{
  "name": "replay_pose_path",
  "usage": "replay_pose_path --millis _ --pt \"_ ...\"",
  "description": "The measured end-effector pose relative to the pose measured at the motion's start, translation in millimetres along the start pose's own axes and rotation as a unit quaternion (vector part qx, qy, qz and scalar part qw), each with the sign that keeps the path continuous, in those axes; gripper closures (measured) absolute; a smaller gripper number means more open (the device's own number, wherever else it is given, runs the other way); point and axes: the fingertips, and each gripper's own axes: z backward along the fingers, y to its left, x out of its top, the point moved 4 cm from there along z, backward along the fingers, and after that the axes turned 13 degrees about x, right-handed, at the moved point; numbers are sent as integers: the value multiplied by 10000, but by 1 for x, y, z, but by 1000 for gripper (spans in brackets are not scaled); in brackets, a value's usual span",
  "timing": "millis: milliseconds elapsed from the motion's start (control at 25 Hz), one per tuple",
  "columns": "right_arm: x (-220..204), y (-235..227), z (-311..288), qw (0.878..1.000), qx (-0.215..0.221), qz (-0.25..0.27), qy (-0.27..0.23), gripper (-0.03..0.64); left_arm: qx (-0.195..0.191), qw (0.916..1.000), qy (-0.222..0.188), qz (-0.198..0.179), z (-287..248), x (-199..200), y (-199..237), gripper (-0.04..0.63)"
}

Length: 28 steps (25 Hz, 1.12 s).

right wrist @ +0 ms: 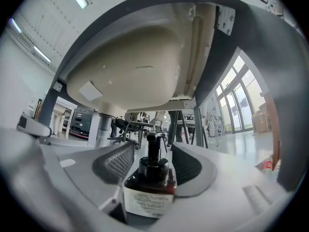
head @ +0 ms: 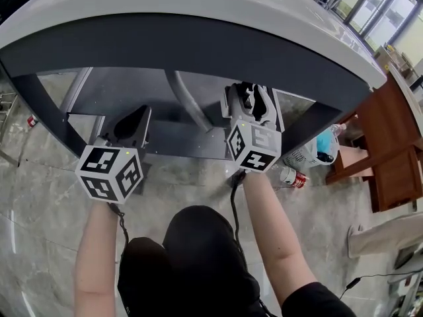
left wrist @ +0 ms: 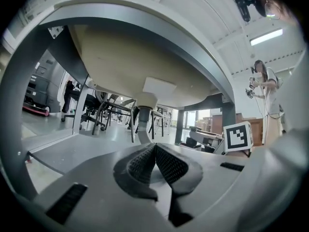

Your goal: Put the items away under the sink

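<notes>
Our right tongs (right wrist: 153, 149) stand apart around the brown pump bottle (right wrist: 148, 180), apparently just set on the shelf (head: 125, 91) under the sink (right wrist: 135, 66), left tongs (left wrist: 155, 148) together, empty; next we withdraw straight back.

The dark brown pump bottle (right wrist: 148, 175) has a glossy, see-through body, glass or plastic, hard to tell which. It carries a shiny black plastic pump (right wrist: 153, 146) and a matt white paper label (right wrist: 145, 202). The right gripper (right wrist: 149, 151) and left gripper (left wrist: 154, 149) have matt grey moulded plastic shells with dark, ribbed, rubbery pads (left wrist: 142, 164). The cream sink basin (right wrist: 130, 76) is dull and faintly mottled underneath. Its dark grey frame (head: 198, 51) is smooth and satin. The grey stone-patterned floor (head: 39, 197) is polished and reflective. The reddish-brown wooden furniture (head: 390, 150) looks smooth.
</notes>
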Motion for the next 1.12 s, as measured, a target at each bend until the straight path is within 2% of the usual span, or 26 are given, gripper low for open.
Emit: replay_pose_path --millis 40,160,360,400,480,640,760,960,1120 --pt "-1 2 5 10000 -15 45 -11 394 -45 10000 -6 33 1 -1 0 586" --pt "-7 10 22 10000 -18 93 -20 376 -90 9999 -84 104 8 -2 0 586" --pt "-14 24 51 9994 -16 -232 -264 374 60 9995 -287 152 28 -7 7 586" --pt "-12 27 56 9992 -56 -273 -301 382 110 9992 -352 153 31 -5 9 586" --pt "-7 34 67 9990 -135 -342 -251 462 171 9989 -401 192 41 0 10 586" --pt "15 56 76 9992 20 -397 -42 535 113 9990 -269 337 61 27 6 586" --pt "40 70 89 9986 84 -451 259 548 143 9983 -47 557 79 48 4 586" --pt "92 90 110 9946 265 -628 789 565 527 9937 378 910 115 75 5 586" --pt "139 101 118 9916 389 -695 1016 571 645 9901 632 1071 139 109 -2 586"
